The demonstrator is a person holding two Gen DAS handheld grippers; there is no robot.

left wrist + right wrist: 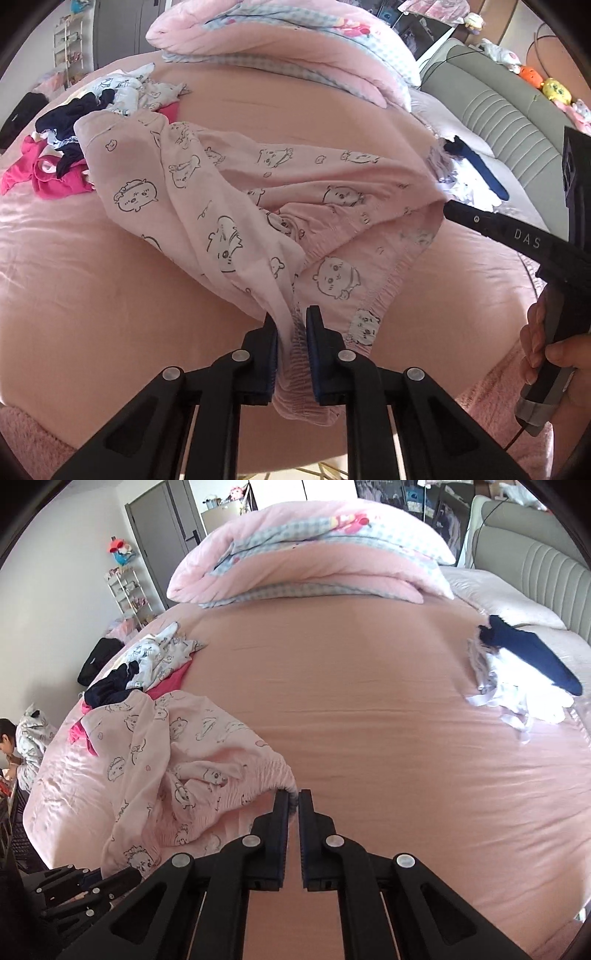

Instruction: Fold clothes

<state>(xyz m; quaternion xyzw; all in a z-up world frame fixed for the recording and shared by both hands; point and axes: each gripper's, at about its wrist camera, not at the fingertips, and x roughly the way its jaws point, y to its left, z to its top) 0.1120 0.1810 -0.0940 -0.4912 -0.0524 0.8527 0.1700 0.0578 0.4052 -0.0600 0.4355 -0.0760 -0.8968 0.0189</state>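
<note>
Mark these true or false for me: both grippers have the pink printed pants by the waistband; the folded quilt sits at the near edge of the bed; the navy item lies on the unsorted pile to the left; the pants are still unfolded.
1. Both grippers grip the waistband of the pink printed pants. True: the left gripper and the right gripper are each shut on the gathered elastic edge.
2. The folded quilt sits at the near edge. False: it lies at the far end of the bed.
3. Only one navy item is in view, on the left pile. False: another navy garment lies apart on the right.
4. The pants are still unfolded. True: they hang bunched.
</note>
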